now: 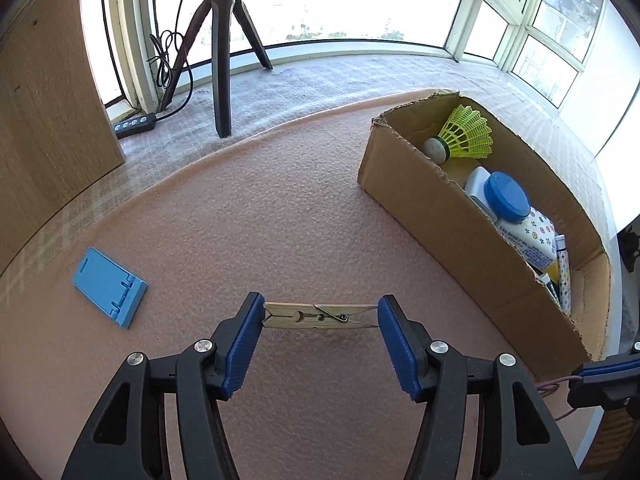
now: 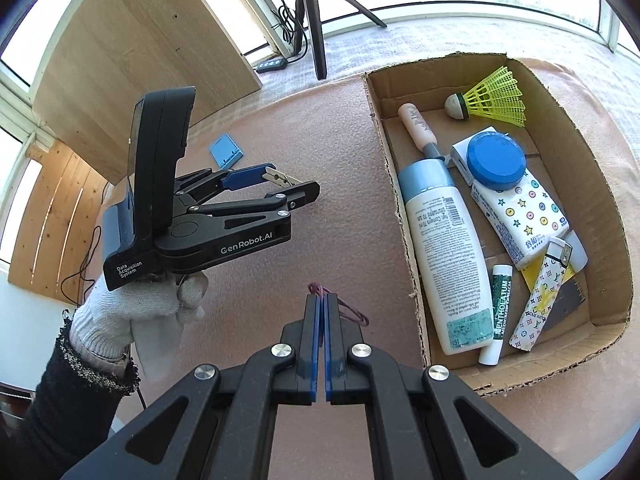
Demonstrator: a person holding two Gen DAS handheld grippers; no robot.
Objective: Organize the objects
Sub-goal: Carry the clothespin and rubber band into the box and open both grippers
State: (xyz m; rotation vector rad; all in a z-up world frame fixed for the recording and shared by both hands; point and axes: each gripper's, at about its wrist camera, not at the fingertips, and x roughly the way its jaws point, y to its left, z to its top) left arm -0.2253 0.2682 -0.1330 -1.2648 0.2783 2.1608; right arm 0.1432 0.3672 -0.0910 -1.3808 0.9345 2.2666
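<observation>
a: start with the big things. what does each camera give?

b: a pink felt mat [image 1: 304,208] covers the table. the cardboard box [image 2: 600,184] sits at its right. the left wrist view sees that box from the side, so only the yellow shuttlecock [image 1: 466,132], the blue round lid [image 1: 506,194] and the top of a tissue pack show over its wall. the right wrist view looks down into it and adds a white lotion bottle [image 2: 448,256], a wooden-handled tool [image 2: 418,128], the starred tissue pack [image 2: 524,220], a green-and-white lip balm [image 2: 498,312] and a patterned lighter [image 2: 540,300].

a: and the grippers?

b: the left gripper [image 1: 320,316] pinches a wooden clothespin [image 1: 320,315] end to end between its blue pads, lifted just off the mat, left of the box. the right view shows that same gripper from the side, with a white-gloved hand [image 2: 136,308] under it.

a: the right one?

b: the right gripper [image 2: 321,312] has its pads pressed together on a thin purple string [image 2: 352,314], near the box's near-left corner. the left view only catches its tip at the right edge.

a: anything else around?

b: a blue phone stand [image 1: 110,286] lies flat on the mat, far left. a black tripod [image 1: 222,52] stands by the window beyond, with a cable and power strip [image 1: 134,124] beside a wooden panel [image 1: 52,92]. the near box wall stands between the clothespin and the box's inside.
</observation>
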